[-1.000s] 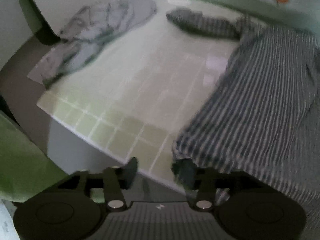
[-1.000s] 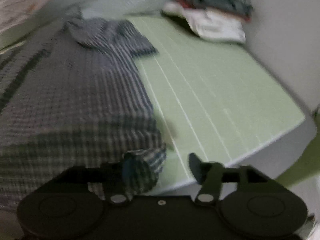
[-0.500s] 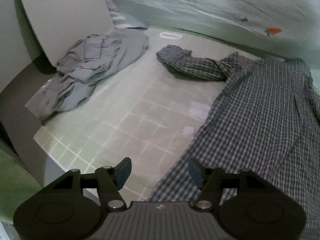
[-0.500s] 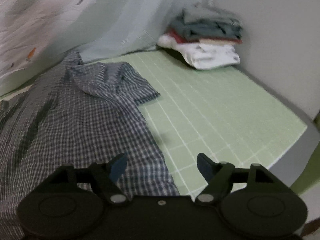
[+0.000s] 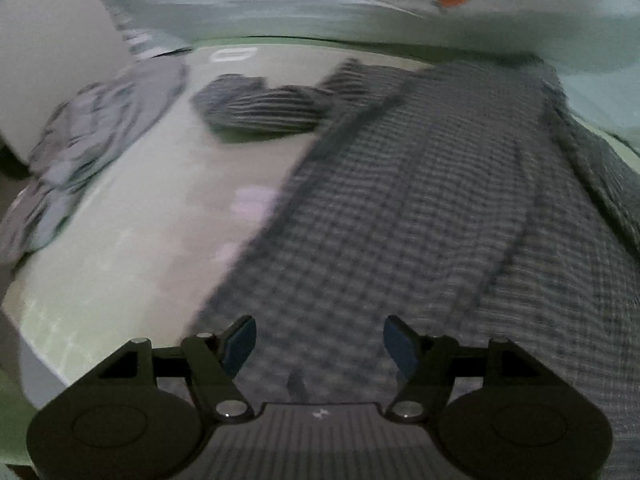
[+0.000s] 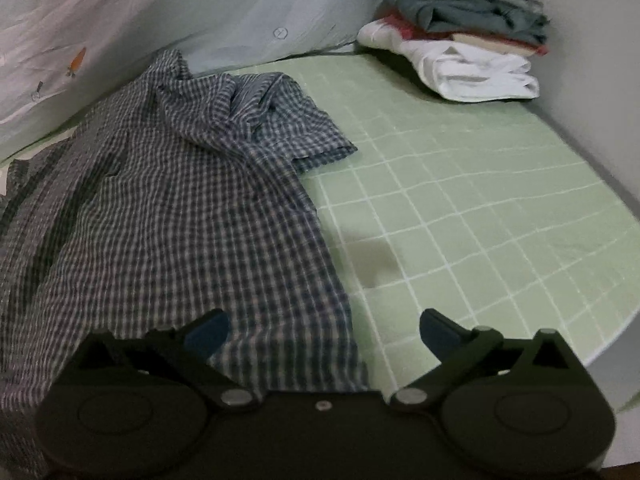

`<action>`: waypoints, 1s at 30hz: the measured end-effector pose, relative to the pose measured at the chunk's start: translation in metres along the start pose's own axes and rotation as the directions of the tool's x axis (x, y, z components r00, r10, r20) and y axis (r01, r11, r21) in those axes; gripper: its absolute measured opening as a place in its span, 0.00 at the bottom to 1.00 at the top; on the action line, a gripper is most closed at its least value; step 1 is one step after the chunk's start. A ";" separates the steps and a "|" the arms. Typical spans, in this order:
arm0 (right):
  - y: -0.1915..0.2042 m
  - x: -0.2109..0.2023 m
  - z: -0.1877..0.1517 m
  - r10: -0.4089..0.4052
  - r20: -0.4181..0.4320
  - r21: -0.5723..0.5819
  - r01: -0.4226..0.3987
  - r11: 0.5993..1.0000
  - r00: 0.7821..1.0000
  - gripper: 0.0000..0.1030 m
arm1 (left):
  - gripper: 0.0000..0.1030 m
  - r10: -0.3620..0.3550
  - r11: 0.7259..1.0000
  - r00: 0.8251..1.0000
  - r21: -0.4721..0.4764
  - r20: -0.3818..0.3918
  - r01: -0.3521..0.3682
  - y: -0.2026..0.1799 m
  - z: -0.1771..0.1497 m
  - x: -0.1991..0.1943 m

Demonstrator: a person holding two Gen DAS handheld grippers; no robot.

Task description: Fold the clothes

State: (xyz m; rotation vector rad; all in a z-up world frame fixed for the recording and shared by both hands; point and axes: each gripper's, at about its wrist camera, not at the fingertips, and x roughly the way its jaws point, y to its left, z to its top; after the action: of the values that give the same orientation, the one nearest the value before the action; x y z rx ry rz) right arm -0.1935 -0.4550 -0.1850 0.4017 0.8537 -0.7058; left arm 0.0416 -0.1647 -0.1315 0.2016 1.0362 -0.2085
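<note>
A dark blue and white checked shirt (image 5: 420, 208) (image 6: 172, 208) lies spread flat on a pale green gridded mat (image 6: 460, 200). Its left sleeve (image 5: 260, 106) lies bunched on the mat, its right short sleeve (image 6: 296, 120) lies crumpled near the collar. My left gripper (image 5: 319, 344) hovers open over the shirt's lower left part, nothing between its fingers. My right gripper (image 6: 323, 330) is open above the shirt's lower right edge, with its left finger over cloth and its right finger over bare mat. The left wrist view is motion-blurred.
A crumpled grey garment (image 5: 92, 140) lies at the mat's far left beside a white wall panel. A stack of folded clothes (image 6: 468, 36) sits at the mat's far right corner. A pale printed sheet (image 6: 160, 20) hangs behind. The mat's front edge (image 6: 600, 344) drops off close by.
Both grippers let go of the shirt's bottom hem and opened wide. The left gripper has moved forward over the shirt; the right has drawn back and lifted a little.
</note>
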 end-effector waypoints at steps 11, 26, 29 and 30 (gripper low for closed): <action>-0.015 0.071 0.060 0.065 -0.003 -0.011 -0.065 0.998 0.998 1.00 | 0.69 0.010 0.909 0.991 0.411 0.136 -0.066 -0.152 0.049 0.040; -0.016 0.156 0.140 0.128 0.020 0.088 -0.130 0.988 0.992 0.63 | 0.75 -0.080 0.947 0.996 0.314 0.028 0.067 -0.222 0.058 0.090; -0.013 0.155 0.143 0.116 0.008 0.000 -0.116 0.993 0.993 0.24 | 0.79 -0.084 0.951 0.996 0.300 0.026 0.072 -0.219 0.057 0.090; -0.015 0.153 0.144 0.119 0.013 -0.009 -0.119 0.993 0.993 0.11 | 0.80 -0.085 0.952 0.996 0.296 0.025 0.074 -0.218 0.056 0.090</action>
State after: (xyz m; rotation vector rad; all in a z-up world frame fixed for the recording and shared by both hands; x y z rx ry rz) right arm -0.0567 -0.6105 -0.2204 0.4361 0.8128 -0.5940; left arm 0.0744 -0.3963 -0.1961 0.4252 0.9736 -0.4400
